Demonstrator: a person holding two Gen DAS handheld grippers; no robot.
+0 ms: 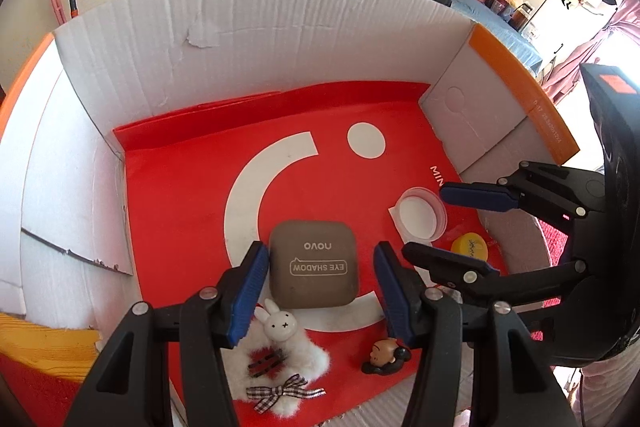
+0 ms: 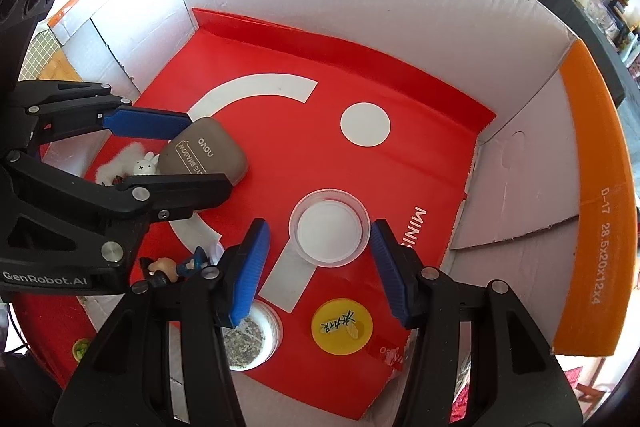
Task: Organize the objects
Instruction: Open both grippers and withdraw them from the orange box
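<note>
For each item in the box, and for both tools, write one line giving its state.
Eye shadow case: closed, flat, between left pads, not gripped.
Clear jar: upright, lidded, free.
Yellow lid: flat.
Left tool: open.
Right tool: open.
Cardboard box: open-topped.

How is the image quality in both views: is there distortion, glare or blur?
Left wrist view: strong fisheye bending of the box wall; the window area at the right edge is overexposed; the eyeshadow case is sharp, its print readable. Right wrist view: the same bending, dark corners, even light; the yellow lid is sharp.
</note>
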